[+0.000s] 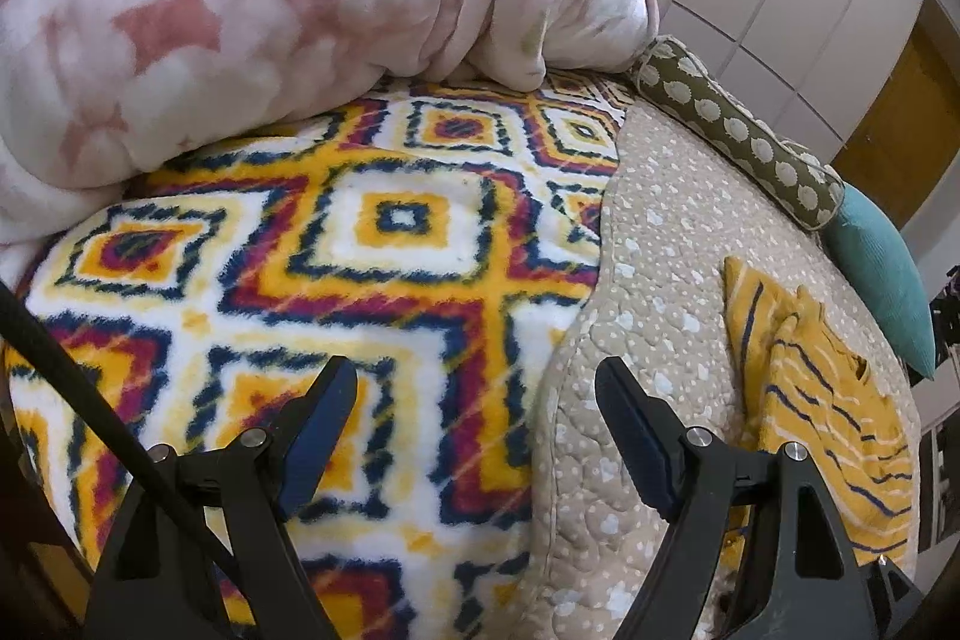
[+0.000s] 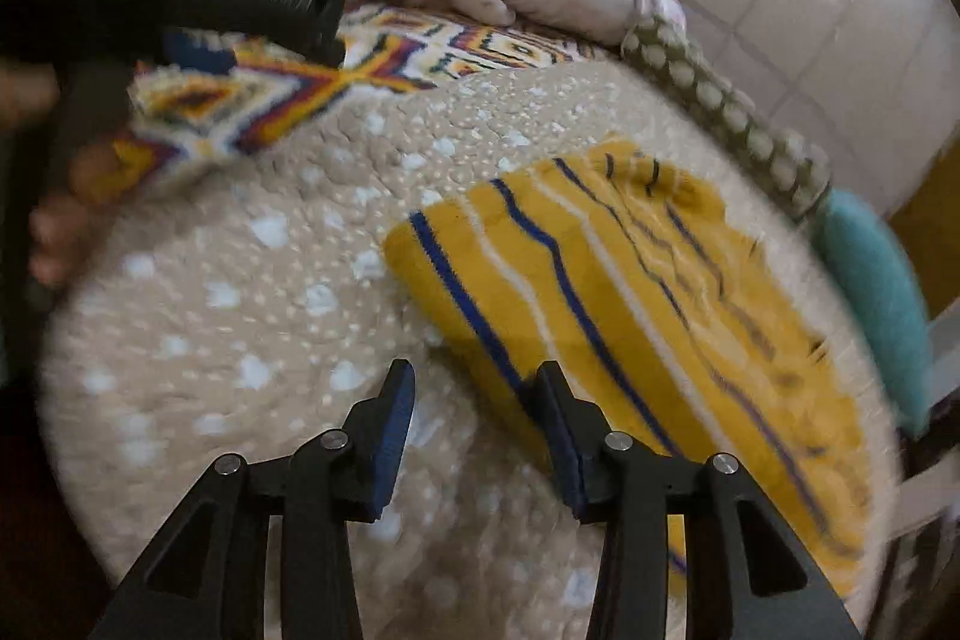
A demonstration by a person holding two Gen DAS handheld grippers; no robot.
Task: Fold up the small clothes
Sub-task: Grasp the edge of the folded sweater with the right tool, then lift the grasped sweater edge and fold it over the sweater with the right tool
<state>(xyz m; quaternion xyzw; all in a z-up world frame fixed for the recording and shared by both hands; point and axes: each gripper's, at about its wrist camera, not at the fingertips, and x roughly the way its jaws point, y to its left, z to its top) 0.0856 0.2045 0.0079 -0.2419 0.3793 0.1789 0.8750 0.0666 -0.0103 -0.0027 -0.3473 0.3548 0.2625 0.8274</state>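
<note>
Both wrist views close above bed, sharing yellow garment (image 1: 828, 400)

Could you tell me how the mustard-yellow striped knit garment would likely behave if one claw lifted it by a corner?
The mustard-yellow striped knit garment would probably sag limply, since it already lies rumpled with soft wrinkles. It looks thin and small, so likely light. On the beige quilted bedspread it may bunch up rather than slide when pushed. The right claw is open beside its edge.

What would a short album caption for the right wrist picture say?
Open right gripper hovers at the edge of a yellow striped garment on a beige dotted quilt.
</note>
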